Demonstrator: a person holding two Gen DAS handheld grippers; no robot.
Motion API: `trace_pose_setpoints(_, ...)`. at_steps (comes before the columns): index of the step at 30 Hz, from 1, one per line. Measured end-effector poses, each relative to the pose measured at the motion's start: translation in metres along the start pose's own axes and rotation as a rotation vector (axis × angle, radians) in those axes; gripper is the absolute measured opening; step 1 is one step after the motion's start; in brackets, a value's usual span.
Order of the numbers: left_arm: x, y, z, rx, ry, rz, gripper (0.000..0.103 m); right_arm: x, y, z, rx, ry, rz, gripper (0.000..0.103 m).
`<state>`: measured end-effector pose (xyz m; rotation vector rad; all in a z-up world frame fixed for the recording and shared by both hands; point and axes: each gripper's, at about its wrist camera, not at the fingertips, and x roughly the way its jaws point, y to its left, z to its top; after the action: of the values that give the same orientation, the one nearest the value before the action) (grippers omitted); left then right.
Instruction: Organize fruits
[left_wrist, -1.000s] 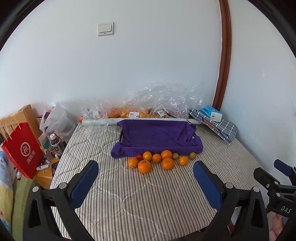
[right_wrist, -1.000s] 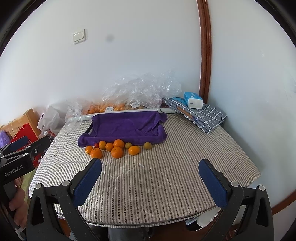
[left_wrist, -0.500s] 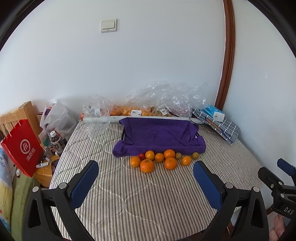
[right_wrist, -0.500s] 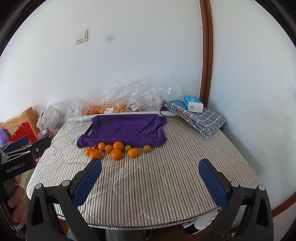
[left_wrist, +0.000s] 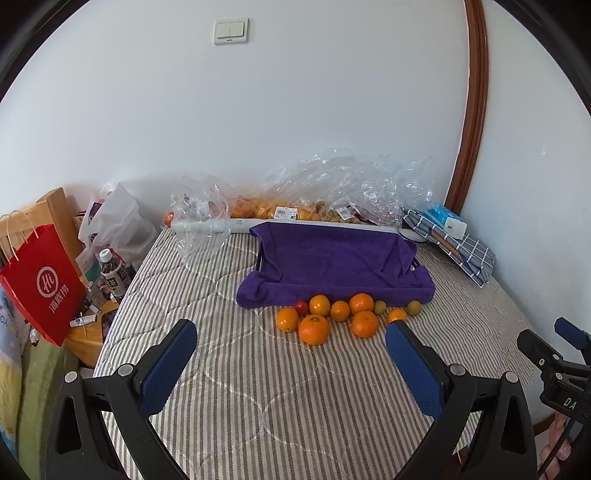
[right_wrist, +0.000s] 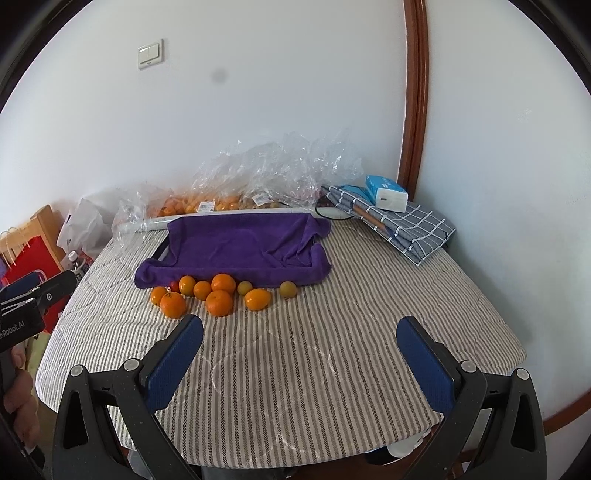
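Lower foreground, left wrist view: the left gripper (left_wrist: 286, 356) is hovering over the striped tablecloth (left_wrist: 258, 398) with its blue-padded fingers (left_wrist: 168, 367) spread wide and nothing between them. Lower foreground, right wrist view: the right gripper (right_wrist: 299, 354) is likewise standing wide open and empty above the same cloth, its blue pads (right_wrist: 424, 369) well apart. Each gripper is showing at the edge of the other's frame, lower right in the left view and lower left in the right view, with a hand (right_wrist: 20, 391) wrapping the handle there. Centre of both frames: a loose cluster of oranges (left_wrist: 314, 328) is lying on the tablecloth, along with a small red fruit (left_wrist: 301, 306) and two yellow-green fruits (left_wrist: 413, 307), all just in front of the purple towel (left_wrist: 332, 262). That towel is draping over a shallow tray (right_wrist: 162, 253), of which only a dark edge is showing. Behind it, against the wall: clear plastic bags (left_wrist: 347, 188) holding more orange fruit. Upper right of centre: a folded checked cloth (right_wrist: 410, 223) with a blue-and-white box (right_wrist: 386, 192) resting on top. Left edge: a red paper bag (left_wrist: 40, 288) and a bottle (left_wrist: 110, 269) beside the table.
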<state>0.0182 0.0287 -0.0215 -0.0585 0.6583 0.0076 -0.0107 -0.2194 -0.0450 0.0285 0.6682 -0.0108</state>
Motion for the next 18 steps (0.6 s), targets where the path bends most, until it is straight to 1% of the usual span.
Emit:
trace_pose_setpoints(2,0.009,0.005,-0.002,-0.009,0.003,0.008,0.103,0.012,0.000,0.000,-0.008,0.007,-0.007,0.103)
trace_pose_setpoints(5,0.028,0.014,-0.005,-0.014,0.023,0.019,0.103,0.031,0.001,-0.003,-0.019,0.010,0.008,0.103)
trace_pose_setpoints(10,0.062,0.030,-0.012,-0.011,0.055,0.064,0.102,0.070,0.001,-0.009,0.004,0.054,0.030,0.101)
trace_pose_setpoints(13,0.082,0.037,-0.017,-0.013,0.072,0.081,0.101,0.097,0.001,-0.011,0.017,0.094,0.064,0.091)
trace_pose_setpoints(16,0.103,0.044,-0.021,-0.006,0.116,0.065,0.098,0.127,0.002,-0.013,0.014,0.124,0.065,0.081)
trace_pose_setpoints(18,0.117,0.049,-0.024,0.001,0.128,0.073,0.098,0.145,0.002,-0.013,0.010,0.131,0.061,0.070)
